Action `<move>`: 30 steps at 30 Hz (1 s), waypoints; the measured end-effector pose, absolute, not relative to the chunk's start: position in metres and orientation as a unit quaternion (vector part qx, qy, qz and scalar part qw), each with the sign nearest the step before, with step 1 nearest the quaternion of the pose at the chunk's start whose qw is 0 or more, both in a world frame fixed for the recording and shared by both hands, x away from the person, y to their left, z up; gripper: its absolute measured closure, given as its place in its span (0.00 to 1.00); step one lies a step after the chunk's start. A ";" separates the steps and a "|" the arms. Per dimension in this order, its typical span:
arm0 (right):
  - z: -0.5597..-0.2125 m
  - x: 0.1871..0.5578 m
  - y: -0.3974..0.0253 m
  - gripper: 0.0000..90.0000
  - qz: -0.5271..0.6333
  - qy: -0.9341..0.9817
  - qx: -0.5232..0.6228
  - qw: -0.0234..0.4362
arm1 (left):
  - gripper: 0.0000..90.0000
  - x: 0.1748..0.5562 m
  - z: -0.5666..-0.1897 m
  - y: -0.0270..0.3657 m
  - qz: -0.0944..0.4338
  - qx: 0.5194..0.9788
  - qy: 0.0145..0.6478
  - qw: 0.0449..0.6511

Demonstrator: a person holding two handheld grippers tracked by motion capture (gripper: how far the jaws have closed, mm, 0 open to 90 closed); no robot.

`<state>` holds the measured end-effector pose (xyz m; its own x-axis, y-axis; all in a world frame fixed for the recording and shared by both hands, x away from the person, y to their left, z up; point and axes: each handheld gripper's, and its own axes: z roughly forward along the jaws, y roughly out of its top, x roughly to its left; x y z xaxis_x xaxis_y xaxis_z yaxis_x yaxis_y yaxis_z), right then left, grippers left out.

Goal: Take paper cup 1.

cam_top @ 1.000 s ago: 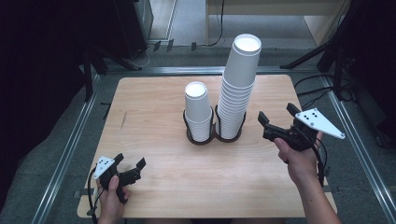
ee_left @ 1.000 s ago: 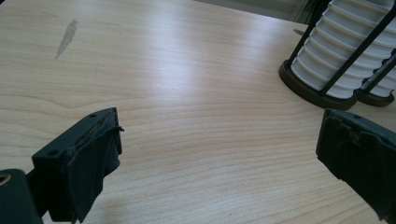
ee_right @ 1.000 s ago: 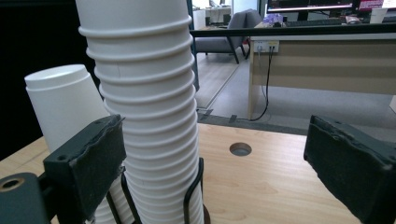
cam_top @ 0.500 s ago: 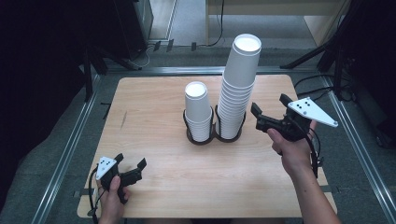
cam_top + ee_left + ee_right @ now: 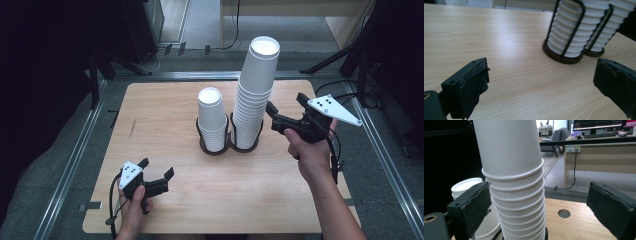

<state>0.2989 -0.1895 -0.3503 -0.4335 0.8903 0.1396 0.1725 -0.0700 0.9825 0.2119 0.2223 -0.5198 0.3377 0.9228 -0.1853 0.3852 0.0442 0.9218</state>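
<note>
Two stacks of white paper cups stand upside down in a black twin wire holder (image 5: 227, 146) at the table's middle. The tall stack (image 5: 255, 95) is on the right, the short stack (image 5: 212, 120) on the left. My right gripper (image 5: 285, 104) is open just right of the tall stack, about halfway up it, not touching. In the right gripper view the tall stack (image 5: 516, 182) rises close ahead, nearer the left pad (image 5: 471, 207); the short stack (image 5: 466, 186) peeks behind. My left gripper (image 5: 157, 168) is open and empty near the front left, facing the holder (image 5: 564, 56).
The wooden table (image 5: 165, 110) has a small round hole (image 5: 564, 213) behind the stacks. Metal rails (image 5: 75, 160) run along both table sides. A desk with monitors (image 5: 599, 150) stands beyond the far edge.
My right gripper has moved left and slightly up, closing in on the tall stack. The left gripper has stayed in place.
</note>
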 end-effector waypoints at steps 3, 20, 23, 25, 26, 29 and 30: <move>-0.348 0.300 -0.189 0.06 0.588 0.609 0.437 0.303 | 0.00 0.215 -0.516 0.209 0.262 0.644 0.502 0.515; -0.336 0.304 -0.180 0.06 0.591 0.615 0.429 0.298 | 0.00 0.247 -0.488 0.101 0.241 0.671 0.441 0.545; -0.335 0.305 -0.179 0.06 0.590 0.616 0.428 0.298 | 0.00 0.252 -0.486 0.091 0.245 0.673 0.438 0.543; -0.335 0.305 -0.179 0.06 0.590 0.618 0.427 0.296 | 0.00 0.255 -0.484 0.085 0.245 0.673 0.437 0.544; -0.335 0.306 -0.179 0.06 0.590 0.618 0.427 0.296 | 0.00 0.256 -0.483 0.083 0.245 0.674 0.437 0.544; -0.334 0.306 -0.178 0.06 0.589 0.619 0.426 0.296 | 0.00 0.258 -0.481 0.078 0.245 0.674 0.435 0.545; -0.334 0.307 -0.178 0.06 0.589 0.620 0.425 0.296 | 0.00 0.261 -0.480 0.072 0.247 0.674 0.433 0.545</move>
